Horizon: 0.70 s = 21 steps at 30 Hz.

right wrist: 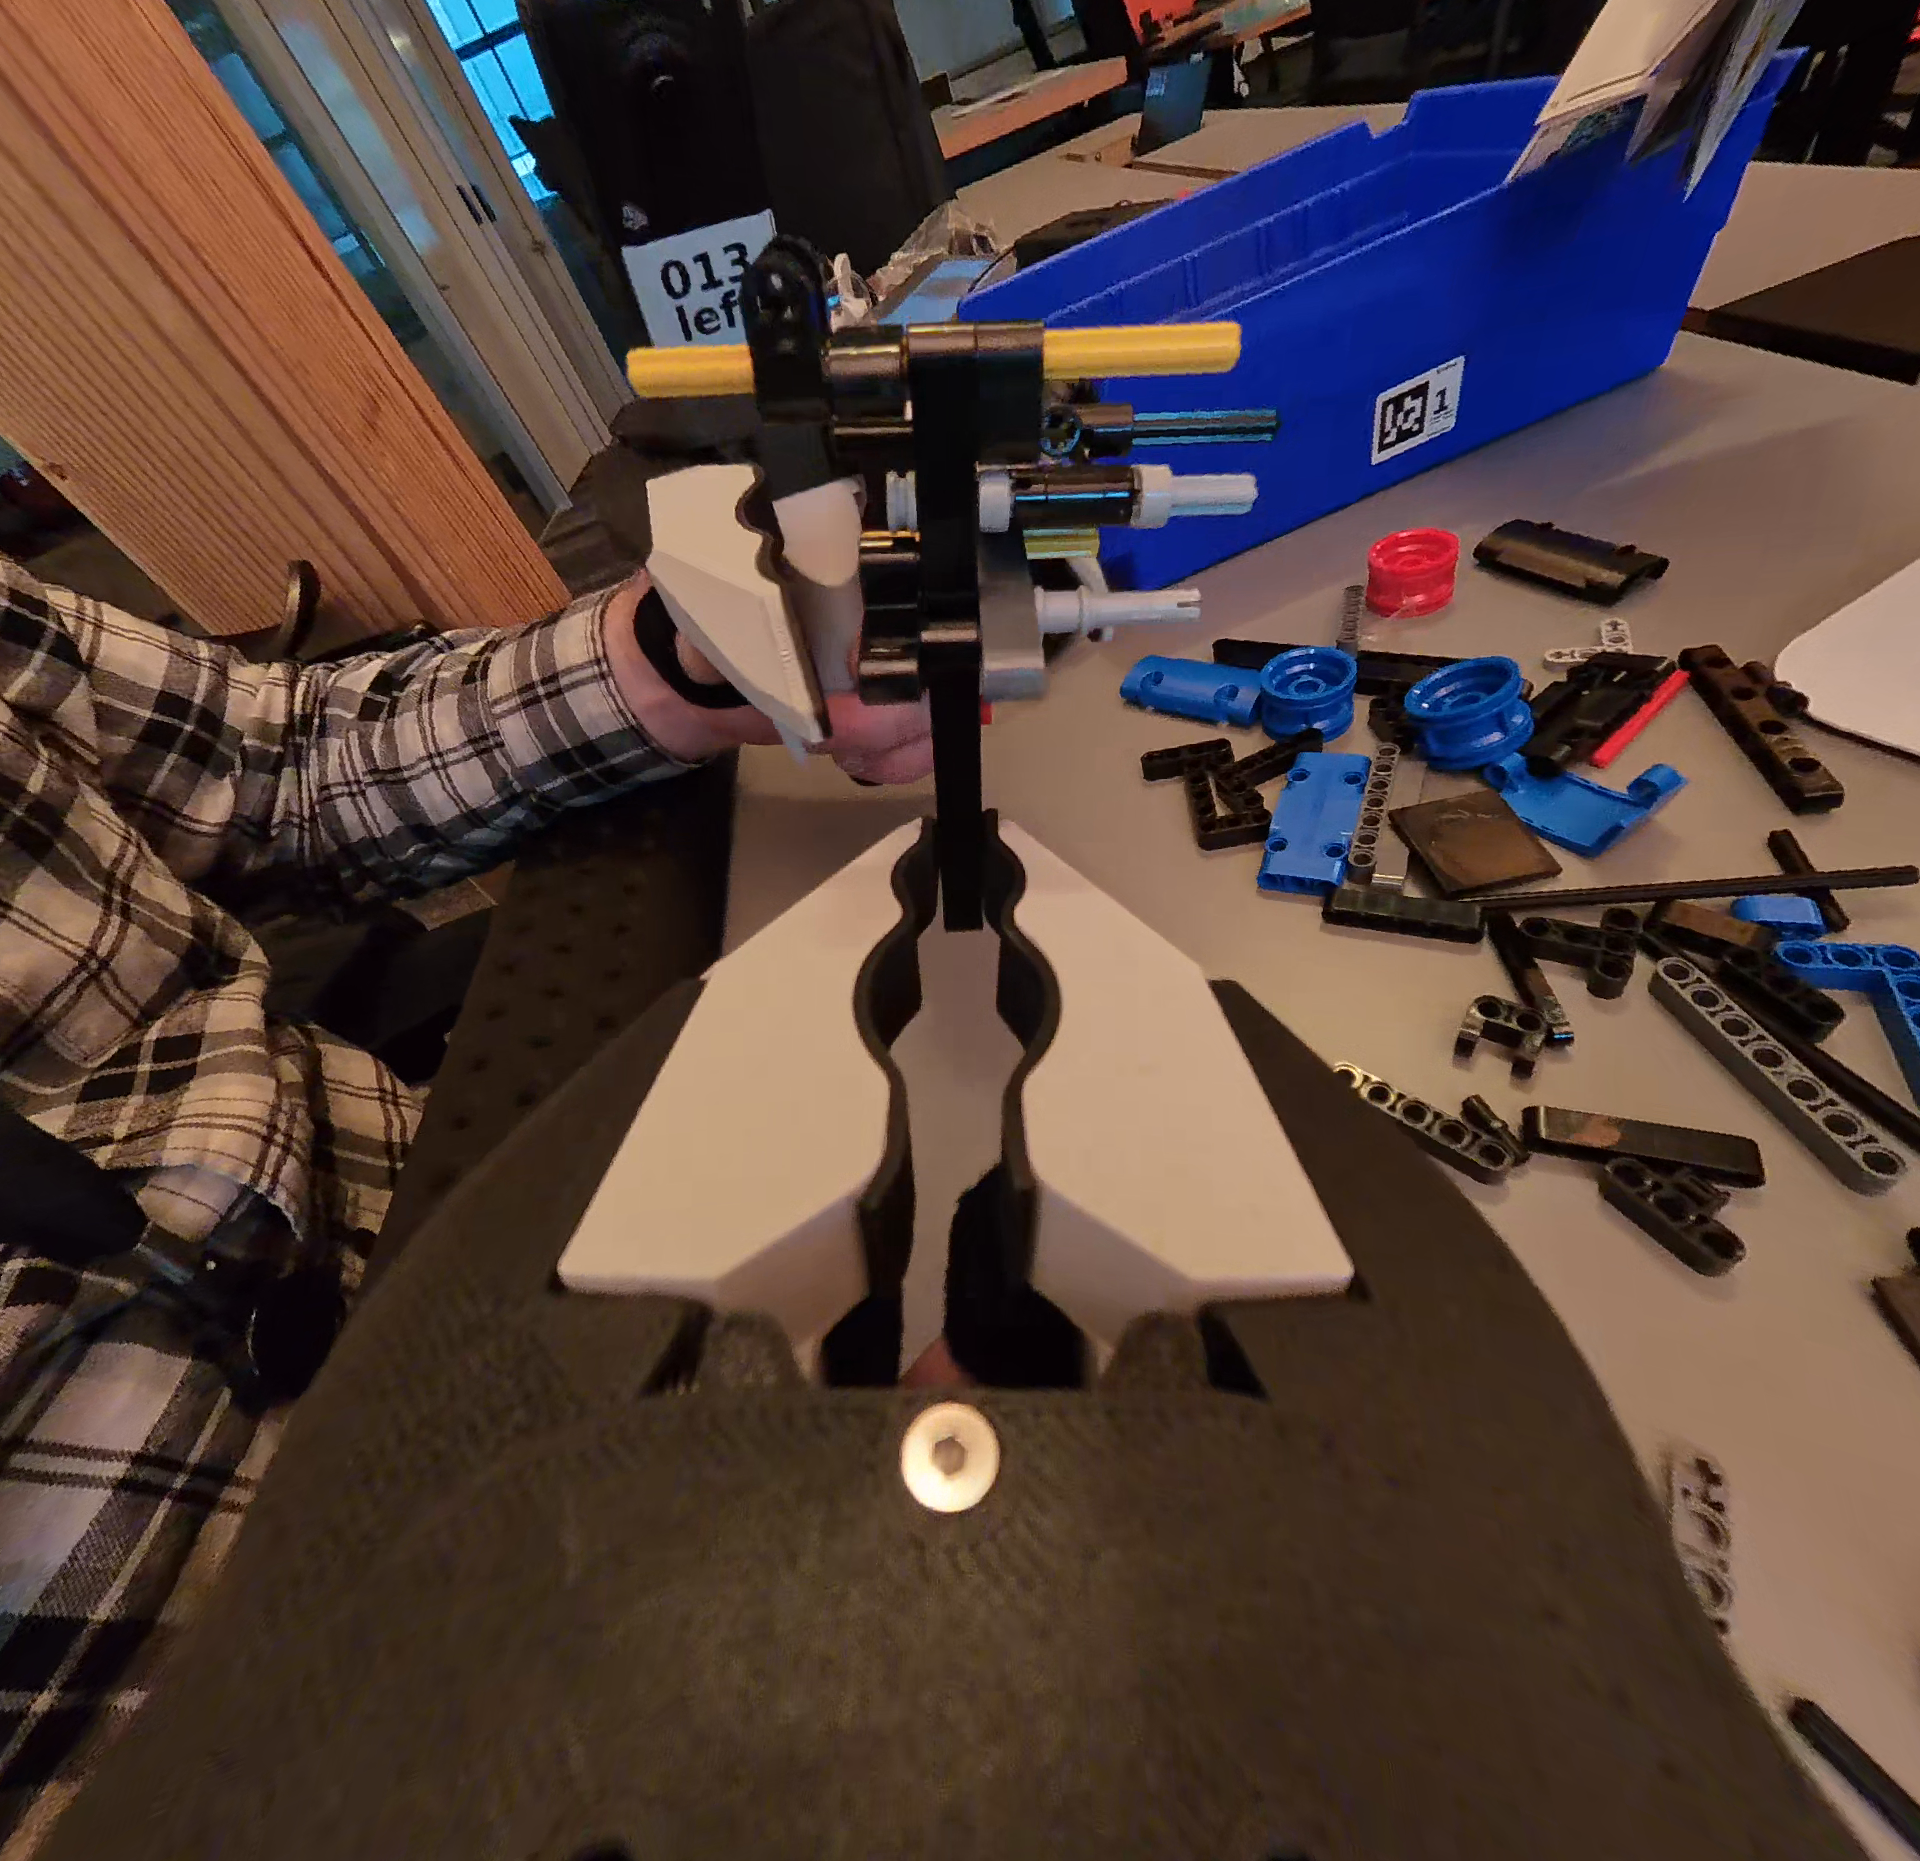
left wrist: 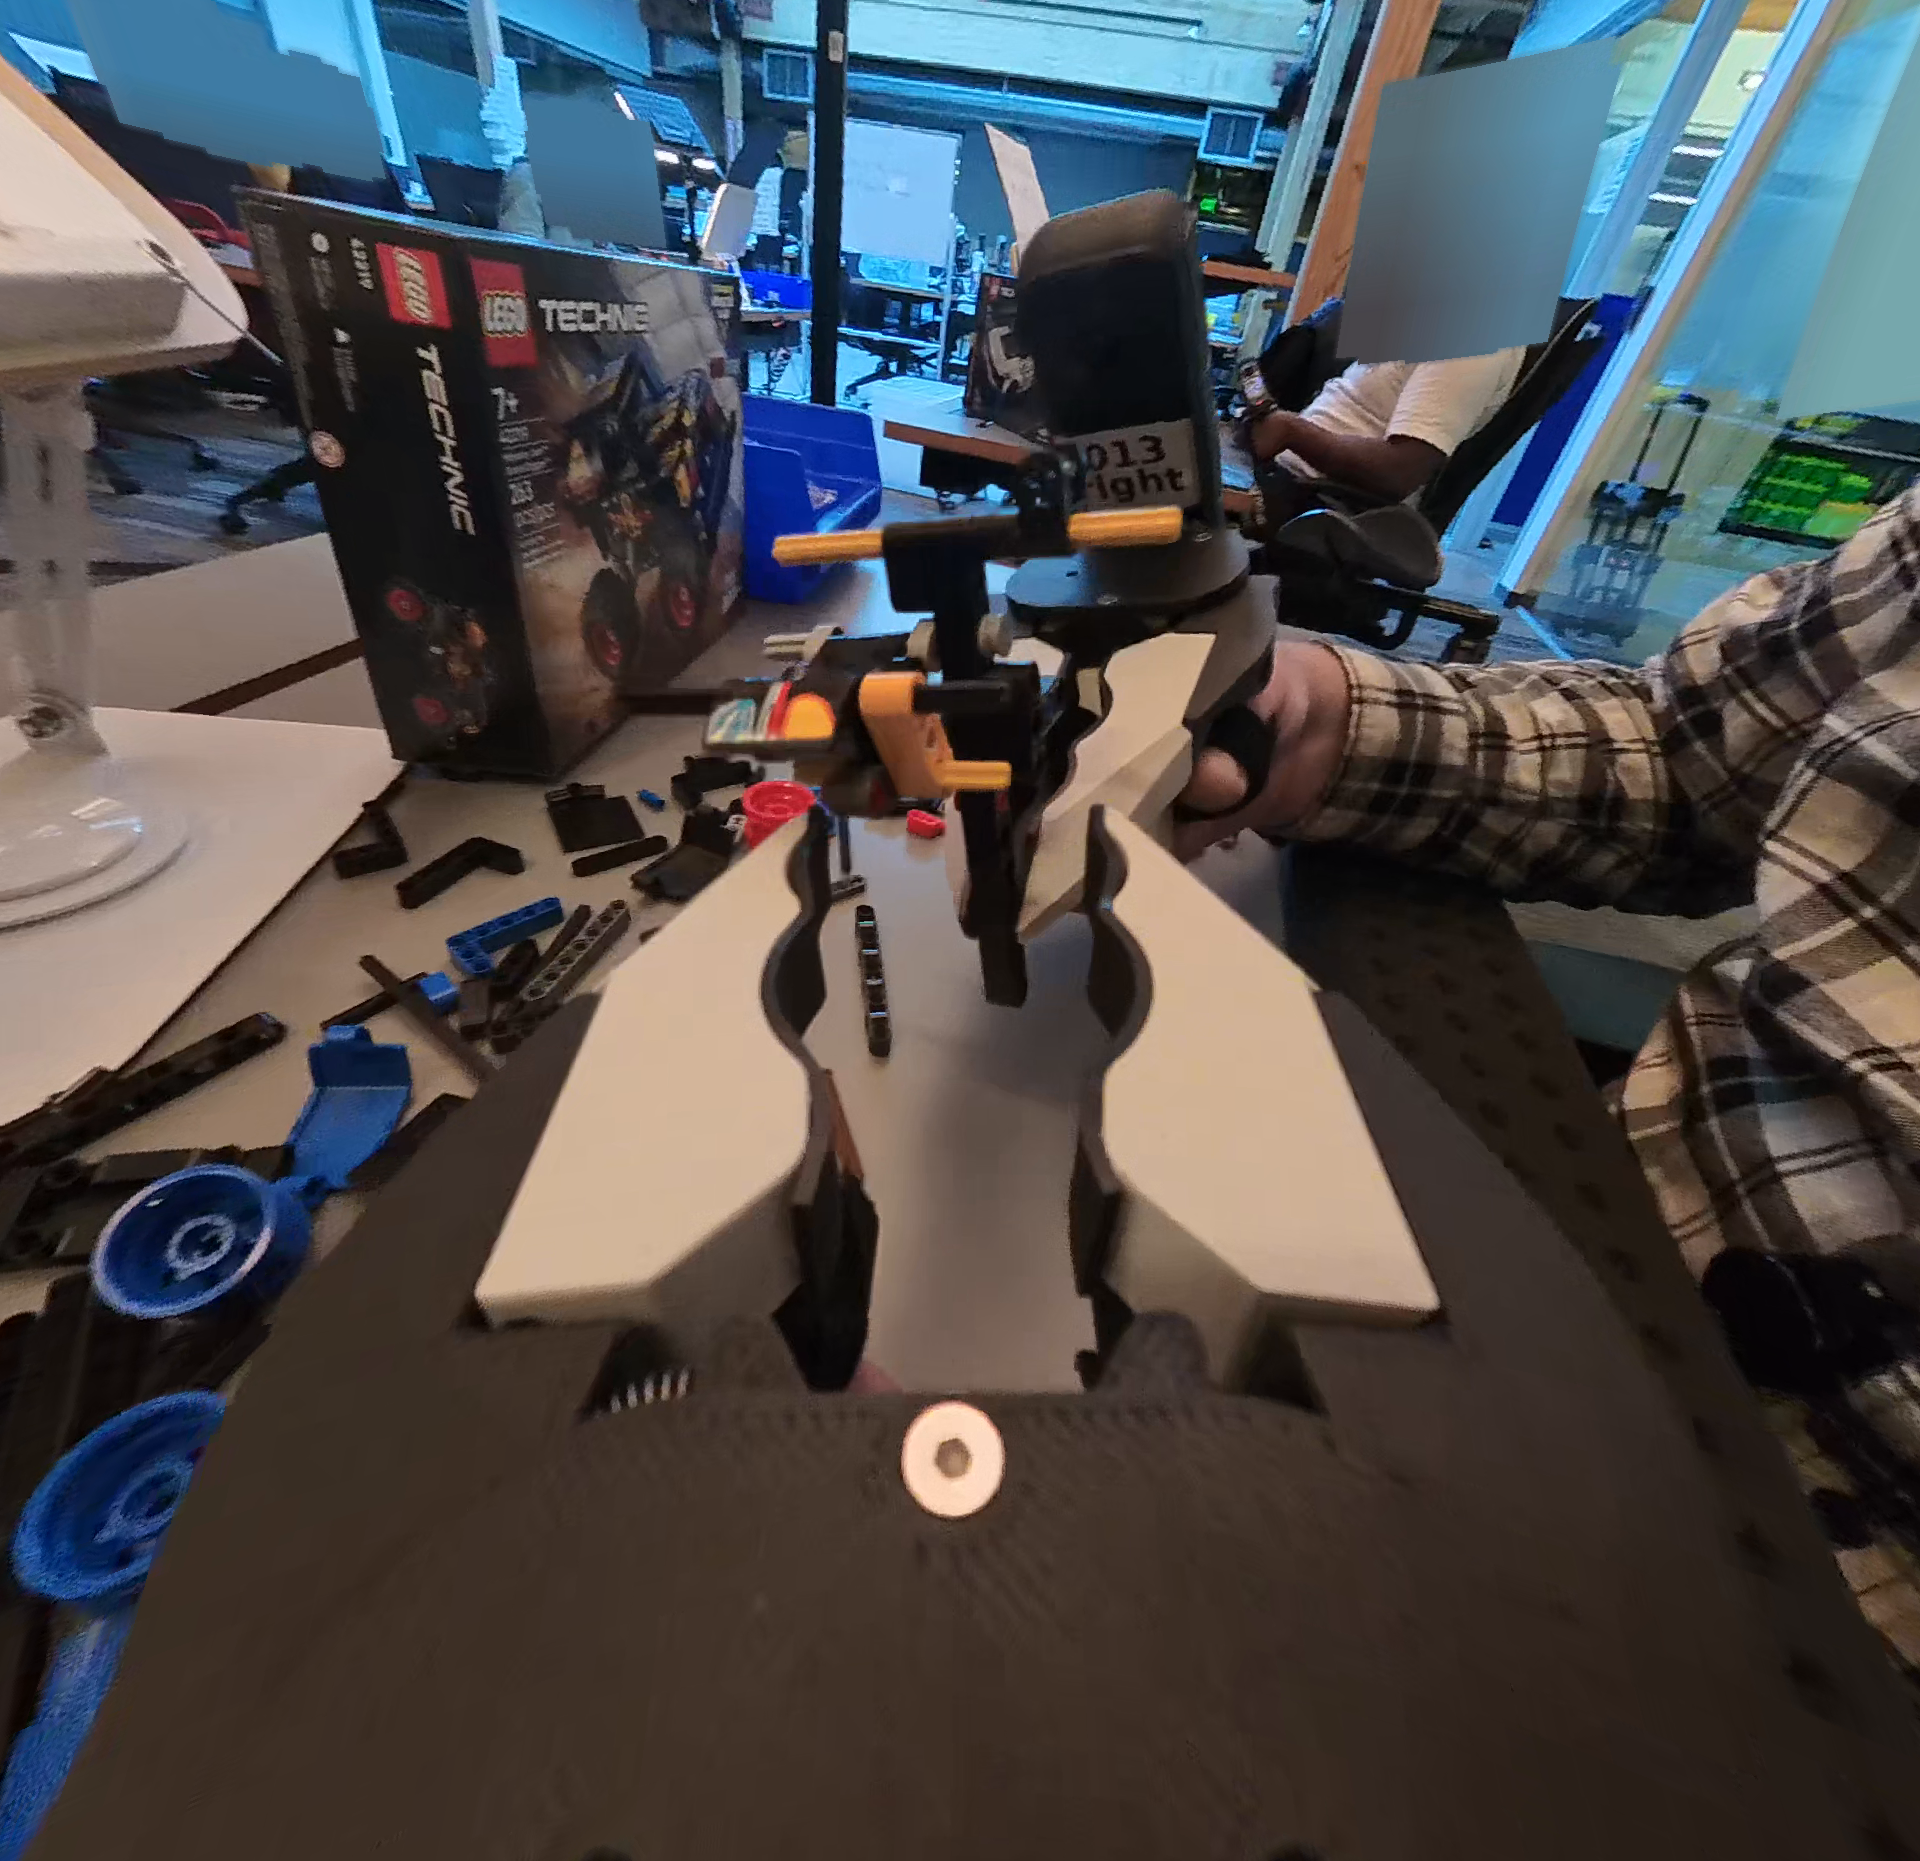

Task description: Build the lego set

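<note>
Though partly hidden, assembly (right wrist: 951, 523) in right tongs (right wrist: 961, 845).

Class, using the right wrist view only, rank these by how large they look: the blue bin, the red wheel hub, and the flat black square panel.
1. blue bin
2. flat black square panel
3. red wheel hub

The hub lies farther off, so the last two are uncertain.

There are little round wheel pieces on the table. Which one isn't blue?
The red wheel hub, standing apart near the blue bin. The two blue wheel hubs sit together in the loose parts pile, nearer the camera.
</note>
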Available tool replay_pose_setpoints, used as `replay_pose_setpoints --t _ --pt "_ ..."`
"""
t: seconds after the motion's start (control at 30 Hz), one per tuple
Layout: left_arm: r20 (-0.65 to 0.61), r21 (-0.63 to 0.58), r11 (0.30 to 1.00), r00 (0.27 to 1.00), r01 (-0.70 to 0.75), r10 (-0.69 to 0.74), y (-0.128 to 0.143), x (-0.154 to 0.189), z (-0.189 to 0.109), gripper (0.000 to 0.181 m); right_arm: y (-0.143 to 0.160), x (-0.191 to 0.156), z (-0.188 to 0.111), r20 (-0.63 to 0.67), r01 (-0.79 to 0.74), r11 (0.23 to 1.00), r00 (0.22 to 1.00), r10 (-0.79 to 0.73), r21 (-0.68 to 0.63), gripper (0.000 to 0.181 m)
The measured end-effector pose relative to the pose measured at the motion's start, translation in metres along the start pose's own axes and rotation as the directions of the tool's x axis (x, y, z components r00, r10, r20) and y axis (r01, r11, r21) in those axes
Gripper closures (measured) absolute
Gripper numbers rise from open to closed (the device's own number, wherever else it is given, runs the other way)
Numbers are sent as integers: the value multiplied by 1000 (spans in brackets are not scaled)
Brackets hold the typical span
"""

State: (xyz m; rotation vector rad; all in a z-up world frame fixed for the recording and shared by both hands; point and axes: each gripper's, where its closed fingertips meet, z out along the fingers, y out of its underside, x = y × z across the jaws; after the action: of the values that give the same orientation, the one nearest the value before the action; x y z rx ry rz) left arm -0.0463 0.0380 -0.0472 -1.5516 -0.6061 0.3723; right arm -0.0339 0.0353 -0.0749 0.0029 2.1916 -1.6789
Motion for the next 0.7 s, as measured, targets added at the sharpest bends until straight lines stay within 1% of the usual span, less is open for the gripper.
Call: replay_pose_setpoints --t 0.17,0.27,0.4,0.43,0.47,0.57,0.6,0.63,0.7 --pt "-24 -25 1000 1000 5 -5 5 5 5 137 2 -5 6 14 -6 1000 1000 6 -6 176" --pt "-34 -28 1000 999 9 -10 6 7 7 145 2 -6 8 17 -9 1000 1000 9 -7 176" --pt "-41 -31 999 999 13 -14 7 8 8 163 1 -6 10 9 -17 1000 1000 17 2 176" --pt "-43 -23 1000 999 15 -16 6 8 8 164 0 -6 10 11 -23 1000 1000 23 9 176" --pt "-39 -21 1000 999 20 -21 6 7 7 163 -1 -5 9 11 -29 999 1000 29 13 176" --pt "-2 -16 1000 1000 25 -25 4 -1 3 148 -1 1 7 -21 -26 1000 999 26 10 176" --pt "8 -10 1000 1000 17 -17 2 -3 0 148 -2 2 5 -32 -20 1000 999 21 7 176" --pt "25 -31 999 1000 -9 9 4 -5 -1 148 -3 4 3 -50 -6 1000 999 6 -1 176" --pt "103 -124 984 985 -126 139 15 -13 -1 143 -2 7 -1 -71 24 999 997 -27 -37 176"
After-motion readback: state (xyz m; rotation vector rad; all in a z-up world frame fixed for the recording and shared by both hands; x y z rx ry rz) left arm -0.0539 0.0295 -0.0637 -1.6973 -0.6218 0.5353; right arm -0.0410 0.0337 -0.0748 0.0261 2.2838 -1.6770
